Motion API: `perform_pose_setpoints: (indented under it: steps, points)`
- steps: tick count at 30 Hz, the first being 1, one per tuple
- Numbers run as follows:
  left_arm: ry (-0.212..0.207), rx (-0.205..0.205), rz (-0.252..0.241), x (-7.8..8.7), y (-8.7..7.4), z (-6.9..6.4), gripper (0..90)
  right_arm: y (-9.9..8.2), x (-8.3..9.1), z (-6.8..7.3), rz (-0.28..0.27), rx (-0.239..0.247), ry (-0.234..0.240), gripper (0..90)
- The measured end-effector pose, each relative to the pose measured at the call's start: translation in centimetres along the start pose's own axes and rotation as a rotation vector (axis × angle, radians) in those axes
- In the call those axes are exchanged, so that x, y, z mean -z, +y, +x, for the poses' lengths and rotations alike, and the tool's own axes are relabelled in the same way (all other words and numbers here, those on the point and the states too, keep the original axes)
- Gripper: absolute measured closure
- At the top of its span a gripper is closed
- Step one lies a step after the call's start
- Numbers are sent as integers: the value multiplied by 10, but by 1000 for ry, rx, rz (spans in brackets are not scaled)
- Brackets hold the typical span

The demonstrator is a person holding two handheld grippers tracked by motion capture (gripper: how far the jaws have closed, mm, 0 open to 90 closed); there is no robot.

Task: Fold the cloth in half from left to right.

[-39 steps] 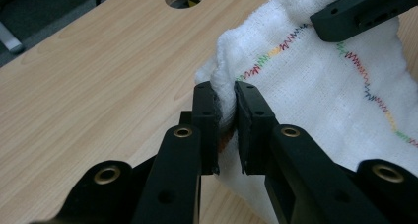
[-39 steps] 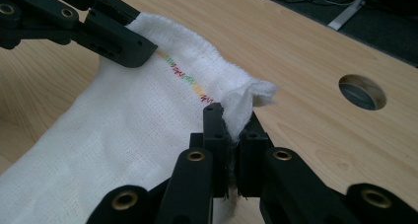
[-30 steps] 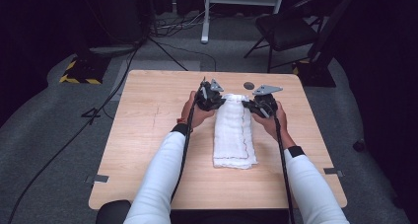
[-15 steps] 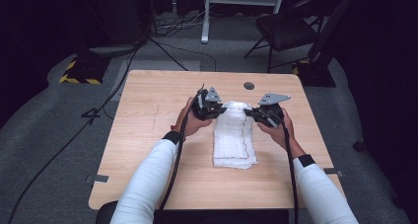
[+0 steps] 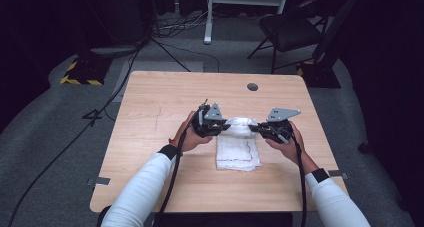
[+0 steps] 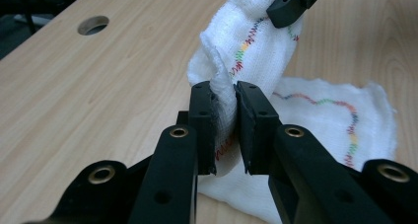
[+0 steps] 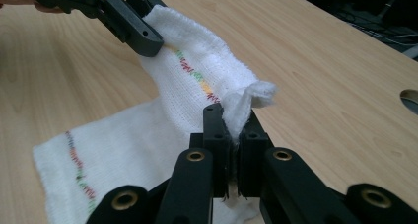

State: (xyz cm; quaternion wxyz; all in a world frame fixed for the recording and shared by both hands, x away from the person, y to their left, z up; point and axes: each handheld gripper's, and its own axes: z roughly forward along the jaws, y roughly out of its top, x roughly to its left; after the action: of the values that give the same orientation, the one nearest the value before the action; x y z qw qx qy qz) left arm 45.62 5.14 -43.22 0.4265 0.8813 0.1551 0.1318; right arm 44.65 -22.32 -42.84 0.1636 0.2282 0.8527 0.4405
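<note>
A white cloth (image 5: 237, 146) with a multicoloured stitched line lies partly folded on the wooden table (image 5: 150, 107). My left gripper (image 5: 226, 127) is shut on the cloth's far left corner (image 6: 224, 98). My right gripper (image 5: 254, 128) is shut on the far right corner (image 7: 241, 110). Both hold that far edge lifted above the table and over the cloth's middle. The near part of the cloth (image 6: 340, 120) still rests flat on the wood. In the left gripper view the other gripper's jaw tip shows at the top; in the right gripper view the left gripper's jaws show at the upper left.
A round cable hole (image 5: 252, 86) sits in the table near its far edge. Beyond the table stand a black chair (image 5: 287, 29) and a white frame (image 5: 240, 2), with cables (image 5: 125, 72) on the grey floor at the left.
Both grippers have come toward the near edge with the cloth's far edge in them, so the cloth now folds over itself and looks shorter.
</note>
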Motion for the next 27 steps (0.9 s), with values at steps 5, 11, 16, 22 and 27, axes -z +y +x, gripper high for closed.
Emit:
perform_pose_setpoints:
  steps: [5, 11, 16, 22, 27]
  points:
    - [-39, -4, 6, 0, -9, -10, 783, -8, 3, 9, 20, 16, 37, 858]
    - [-63, -29, 27, 0, -14, -21, 783, -18, 6, 19, 37, 31, 73, 851]
    - [-70, -43, 51, 0, -19, -26, 773, -25, 8, 24, 52, 40, 82, 831]
    - [-86, -52, 83, 1, -28, -34, 771, -35, 12, 29, 72, 30, 93, 829]
    - [-94, -62, 104, 3, -33, -41, 762, -41, 14, 36, 89, 45, 104, 830]
